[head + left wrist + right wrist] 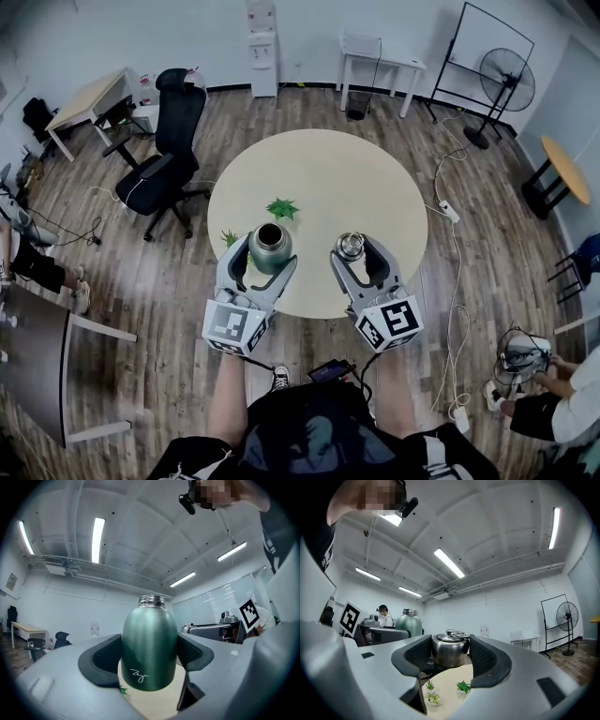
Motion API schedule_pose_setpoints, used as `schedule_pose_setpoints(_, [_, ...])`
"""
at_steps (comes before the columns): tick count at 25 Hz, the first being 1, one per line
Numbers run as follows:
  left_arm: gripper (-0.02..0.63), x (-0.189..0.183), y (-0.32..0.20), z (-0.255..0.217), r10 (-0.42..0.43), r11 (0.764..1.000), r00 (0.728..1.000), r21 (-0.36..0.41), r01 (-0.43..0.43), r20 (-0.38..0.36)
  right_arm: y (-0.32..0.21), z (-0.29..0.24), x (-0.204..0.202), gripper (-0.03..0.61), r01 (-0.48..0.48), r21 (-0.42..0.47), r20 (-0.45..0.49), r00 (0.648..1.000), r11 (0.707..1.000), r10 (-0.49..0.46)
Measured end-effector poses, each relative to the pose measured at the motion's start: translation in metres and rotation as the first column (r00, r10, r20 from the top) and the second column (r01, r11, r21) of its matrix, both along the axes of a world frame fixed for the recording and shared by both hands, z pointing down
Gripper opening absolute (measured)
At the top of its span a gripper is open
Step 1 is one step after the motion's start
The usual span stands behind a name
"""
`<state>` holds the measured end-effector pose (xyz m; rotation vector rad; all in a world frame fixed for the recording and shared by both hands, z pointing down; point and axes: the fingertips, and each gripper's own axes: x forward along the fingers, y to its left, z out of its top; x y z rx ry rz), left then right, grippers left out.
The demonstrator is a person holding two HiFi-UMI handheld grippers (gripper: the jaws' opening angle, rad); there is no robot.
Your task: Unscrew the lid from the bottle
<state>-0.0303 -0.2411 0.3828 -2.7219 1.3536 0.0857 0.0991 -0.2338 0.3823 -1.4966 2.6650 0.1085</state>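
A dark green metal bottle [270, 246] [149, 648] stands upright between the pads of my left gripper [265, 255] [149, 657], which is shut on its body. Its threaded steel neck is bare and open at the top. The steel lid [351, 246] [450, 649], with a hinged handle on top, is off the bottle and sits between the pads of my right gripper [359, 251] [450, 657], which is shut on it. Lid and bottle are held apart, side by side, over the near part of the round beige table [328, 178]. In the right gripper view the bottle [408, 620] shows at the left.
Two small green plants [281, 208] [230, 237] stand on the table near the bottle. A black office chair [169, 141] is at the table's left. A fan [511, 84], desks and floor cables lie around; people sit at both edges.
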Motion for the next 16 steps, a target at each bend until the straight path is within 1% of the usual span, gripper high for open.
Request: schedule_pose_setpoints(16, [0.360, -0.0009, 0.0054, -0.0063, 0.007, 1.000, 1.000, 0.009, -0.007, 0.001, 0.0051, -0.0026, 0.0008, 0.255, -0.014, 0.008, -0.011, 1.000, 1.000, 0.014])
